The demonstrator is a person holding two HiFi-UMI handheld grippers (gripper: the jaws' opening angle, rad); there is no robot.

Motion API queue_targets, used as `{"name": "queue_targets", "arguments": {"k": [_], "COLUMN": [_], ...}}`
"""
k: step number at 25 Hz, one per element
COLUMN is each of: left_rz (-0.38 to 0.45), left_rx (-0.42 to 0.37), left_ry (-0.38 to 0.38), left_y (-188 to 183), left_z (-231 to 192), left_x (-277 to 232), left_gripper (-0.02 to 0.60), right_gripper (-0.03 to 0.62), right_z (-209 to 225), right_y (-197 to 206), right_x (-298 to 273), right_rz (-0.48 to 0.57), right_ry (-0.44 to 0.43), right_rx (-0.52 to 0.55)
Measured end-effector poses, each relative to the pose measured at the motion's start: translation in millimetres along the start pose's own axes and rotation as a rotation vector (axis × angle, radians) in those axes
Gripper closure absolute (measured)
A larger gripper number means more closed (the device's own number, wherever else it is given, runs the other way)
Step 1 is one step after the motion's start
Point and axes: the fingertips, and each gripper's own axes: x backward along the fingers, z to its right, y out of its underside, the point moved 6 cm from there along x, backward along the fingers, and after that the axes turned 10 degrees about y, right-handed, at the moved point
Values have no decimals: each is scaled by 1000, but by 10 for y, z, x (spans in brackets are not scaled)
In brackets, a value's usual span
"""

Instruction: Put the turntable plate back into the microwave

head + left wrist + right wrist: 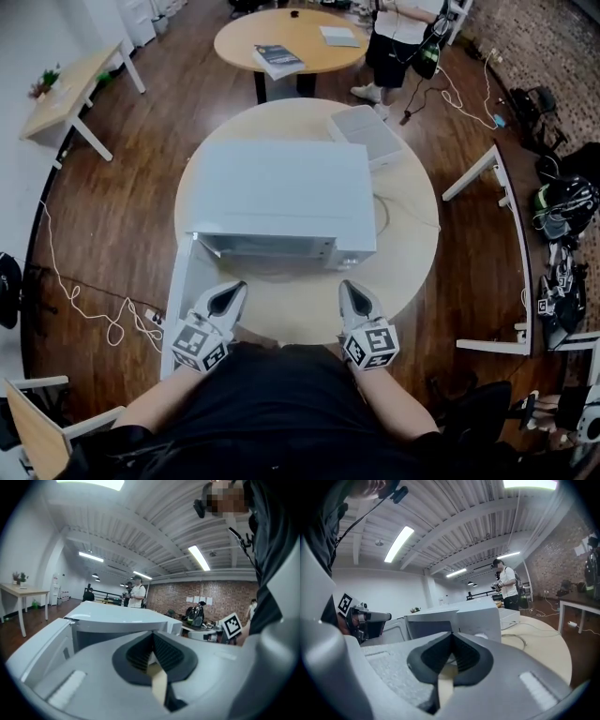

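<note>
A white microwave (272, 192) stands on the round wooden table (412, 253), its door (183, 300) swung open toward the left front. I see no turntable plate in any view; only a thin strip of the dark cavity shows below the top edge. My left gripper (232, 289) is just in front of the open door and is shut with nothing between its pads (151, 641). My right gripper (347, 287) hovers before the microwave's right front corner (459, 616), also shut and empty (451, 641). Both grippers are a short way from the microwave's front, not touching it.
A white box (366, 131) lies behind the microwave, and a thin cable (384, 211) loops on the table at its right. Beyond is a second round table (291, 37) with a book, a person standing by it (398, 37). Desks, chairs and floor cables ring the area.
</note>
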Motion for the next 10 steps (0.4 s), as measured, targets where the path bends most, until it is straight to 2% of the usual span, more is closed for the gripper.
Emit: {"name": "queue_targets", "arguments": {"k": [4, 10], "left_rz": [18, 30], "left_rx": [25, 13], "left_ry": [-39, -44], "left_y": [10, -43], "left_z": [-50, -22], "left_x": [27, -28], "left_gripper": [575, 575], "right_gripper": [594, 594], "right_z": [-72, -56], "right_y": [-57, -50], "right_x": [-79, -80], "right_rz": [7, -6], "right_ry": [-36, -45], "right_rx": [49, 70]}}
